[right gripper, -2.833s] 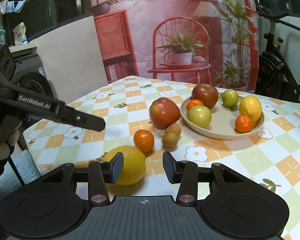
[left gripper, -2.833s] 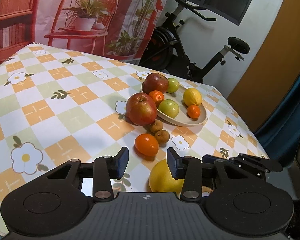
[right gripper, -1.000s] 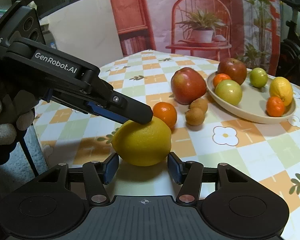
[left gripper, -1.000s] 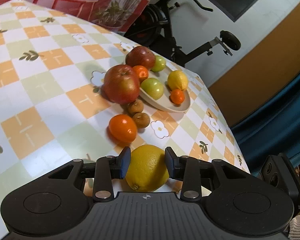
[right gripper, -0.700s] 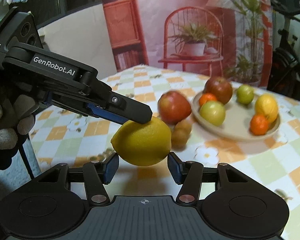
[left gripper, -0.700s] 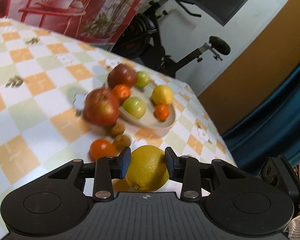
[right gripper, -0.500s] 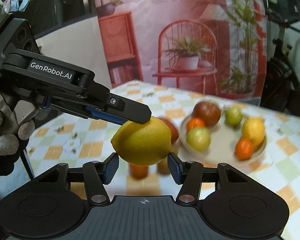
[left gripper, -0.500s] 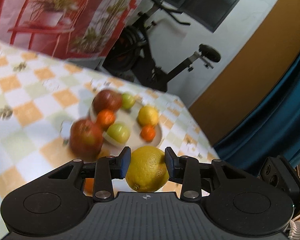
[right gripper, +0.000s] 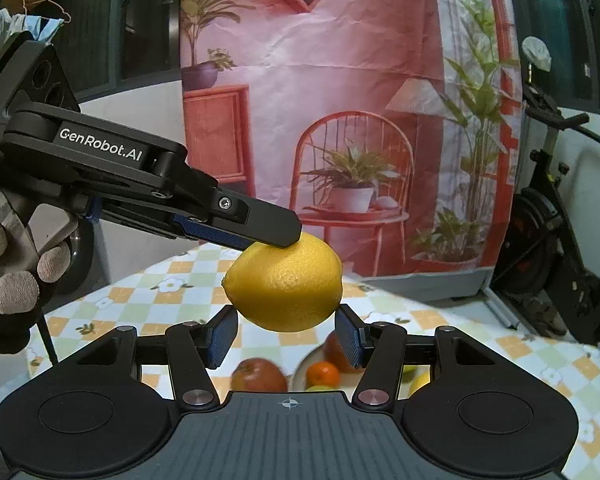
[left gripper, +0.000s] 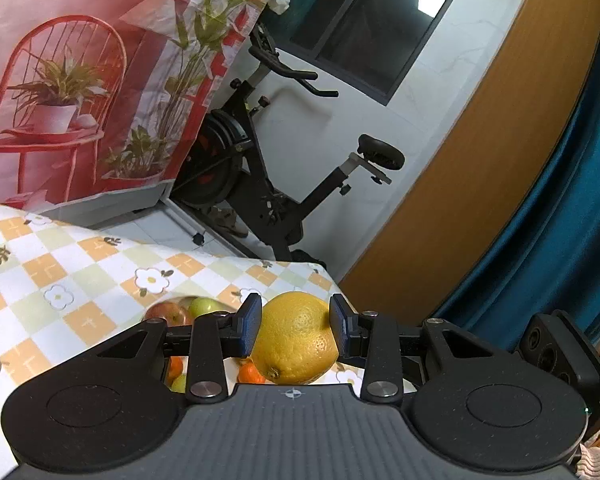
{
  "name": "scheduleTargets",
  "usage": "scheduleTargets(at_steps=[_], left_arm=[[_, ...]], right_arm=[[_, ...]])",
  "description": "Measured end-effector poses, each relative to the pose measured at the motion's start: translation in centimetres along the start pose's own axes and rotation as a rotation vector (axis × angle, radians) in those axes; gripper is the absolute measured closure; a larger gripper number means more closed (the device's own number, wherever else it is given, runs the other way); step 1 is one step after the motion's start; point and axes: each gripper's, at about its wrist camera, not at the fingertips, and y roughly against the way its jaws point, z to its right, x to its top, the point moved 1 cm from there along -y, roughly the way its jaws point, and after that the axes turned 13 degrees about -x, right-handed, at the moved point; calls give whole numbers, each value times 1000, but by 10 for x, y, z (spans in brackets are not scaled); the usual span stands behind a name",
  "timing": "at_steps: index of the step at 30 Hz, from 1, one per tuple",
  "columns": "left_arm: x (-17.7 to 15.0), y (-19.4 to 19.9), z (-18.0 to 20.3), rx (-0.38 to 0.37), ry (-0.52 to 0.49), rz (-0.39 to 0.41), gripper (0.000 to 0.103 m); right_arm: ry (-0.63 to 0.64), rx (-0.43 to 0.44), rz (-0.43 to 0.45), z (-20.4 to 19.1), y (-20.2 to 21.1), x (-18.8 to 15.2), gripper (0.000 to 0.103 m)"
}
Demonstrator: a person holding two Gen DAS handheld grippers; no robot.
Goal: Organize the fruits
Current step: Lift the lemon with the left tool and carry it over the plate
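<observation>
My left gripper [left gripper: 295, 328] is shut on a large yellow lemon [left gripper: 296, 345] and holds it high above the table. In the right wrist view the same lemon [right gripper: 285, 287] hangs from the left gripper's fingers [right gripper: 260, 222], just above and ahead of my right gripper [right gripper: 286, 338], which is open and empty. Below, partly hidden, lie a red apple [right gripper: 258, 376], a small orange [right gripper: 322, 374] and the beige plate [right gripper: 300, 374]. The left wrist view shows a red apple [left gripper: 168, 315] and a green fruit [left gripper: 204, 307] under the gripper.
The table has a checked cloth with flowers [left gripper: 80, 280]. An exercise bike [left gripper: 268, 184] stands beyond its far edge. A printed backdrop [right gripper: 340, 120] hangs behind. A blue curtain [left gripper: 560, 200] is at the right.
My left gripper closed on the lemon on the table and lifted it well above the cloth. My right gripper rose alongside it and stayed open.
</observation>
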Motion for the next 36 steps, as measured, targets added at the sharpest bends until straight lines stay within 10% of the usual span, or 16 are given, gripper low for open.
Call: scheduleTargets(at_steps=[36], left_arm=[[12,-139,-125,49,165,-255,65]], right_arm=[[-91,28,-326,82,-161,-53,53]])
